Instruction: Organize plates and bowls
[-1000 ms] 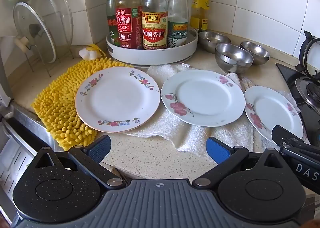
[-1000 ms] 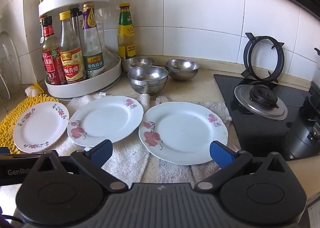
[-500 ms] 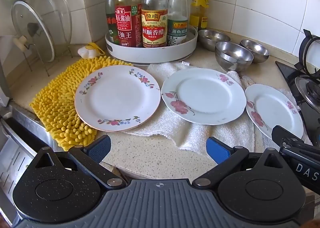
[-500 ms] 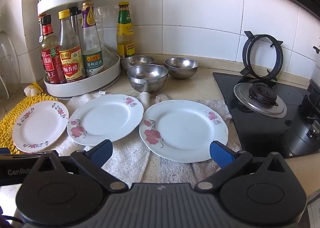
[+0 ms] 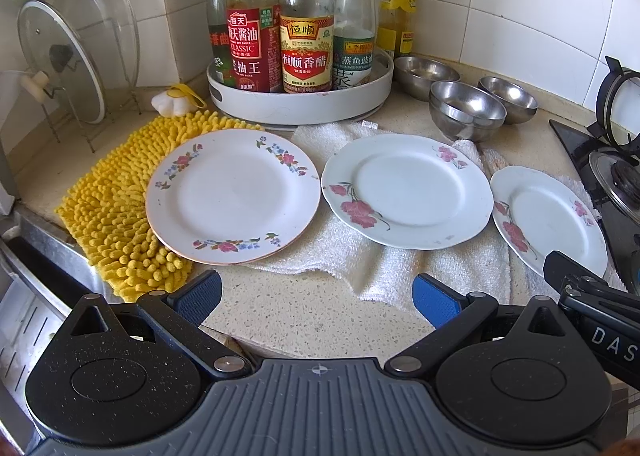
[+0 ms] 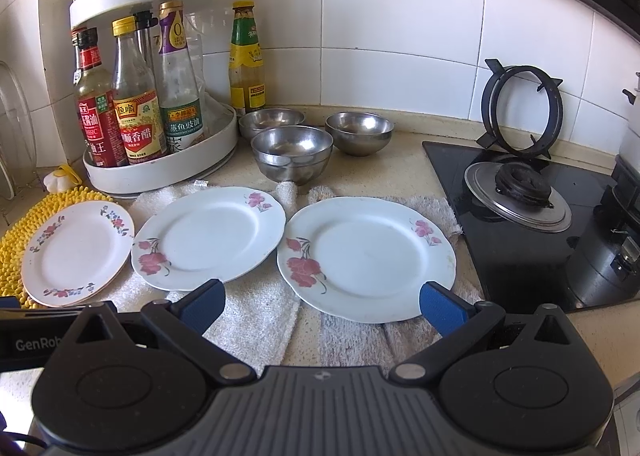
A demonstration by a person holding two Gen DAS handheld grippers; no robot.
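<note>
Three flowered white plates lie in a row on the counter. The left plate (image 5: 234,196) (image 6: 76,252) rests partly on a yellow mat. The middle plate (image 5: 408,190) (image 6: 210,236) and the right plate (image 5: 548,218) (image 6: 366,258) lie on a white towel (image 5: 376,264). Three steel bowls (image 5: 466,108) (image 6: 292,150) stand behind them. My left gripper (image 5: 316,298) hovers open above the counter's front edge, nothing between its blue pads. My right gripper (image 6: 322,306) is open too, just in front of the right plate.
A white turntable rack (image 5: 300,104) of sauce bottles stands at the back. A glass lid (image 5: 60,60) leans in a wire rack at far left. The yellow mat (image 5: 116,212) lies near the sink edge. A black gas hob (image 6: 532,216) with a loose pan support is on the right.
Both views have crept slightly closer to the plates. Nothing on the counter has moved and both grippers stay open.
</note>
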